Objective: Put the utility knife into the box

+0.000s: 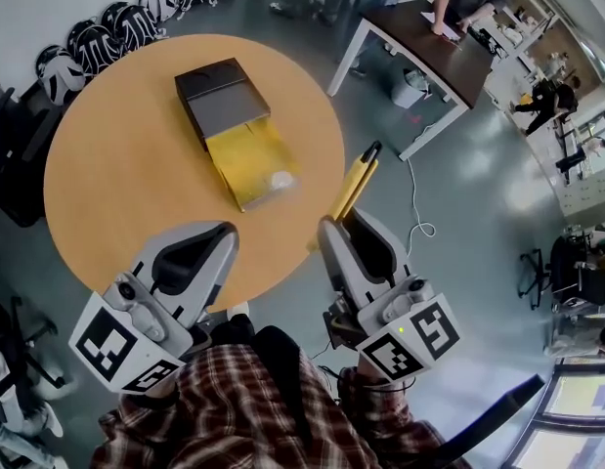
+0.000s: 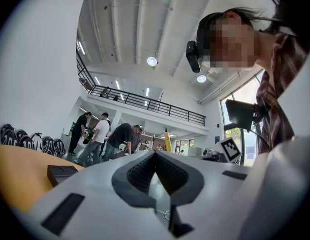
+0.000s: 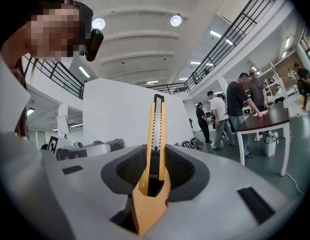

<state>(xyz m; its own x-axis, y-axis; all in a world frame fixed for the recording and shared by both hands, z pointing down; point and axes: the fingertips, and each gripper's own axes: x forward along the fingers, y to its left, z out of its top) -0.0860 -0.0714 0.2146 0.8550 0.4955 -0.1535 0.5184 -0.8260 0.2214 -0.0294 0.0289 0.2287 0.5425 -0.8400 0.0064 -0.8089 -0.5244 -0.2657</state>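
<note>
The box (image 1: pixel 245 156) lies open on the round wooden table (image 1: pixel 107 164), its yellow inside facing up and its dark lid (image 1: pixel 221 94) just behind it. The yellow utility knife (image 1: pixel 354 184) sticks forward out of my right gripper (image 1: pixel 333 229), which is shut on it beyond the table's right edge, to the right of the box. In the right gripper view the knife (image 3: pixel 157 126) stands upright between the jaws of my right gripper (image 3: pixel 156 160). My left gripper (image 1: pixel 222 234) hovers over the table's near edge, shut and holding nothing. The left gripper view shows my left gripper (image 2: pixel 155 156) and the dark box (image 2: pixel 61 173).
A dark rectangular table (image 1: pixel 429 37) with people at it stands to the far right, a bin (image 1: pixel 410 88) beside it. A white cable (image 1: pixel 414 198) trails on the floor. Helmets (image 1: pixel 116 22) line the far wall and office chairs (image 1: pixel 14 154) stand at the left.
</note>
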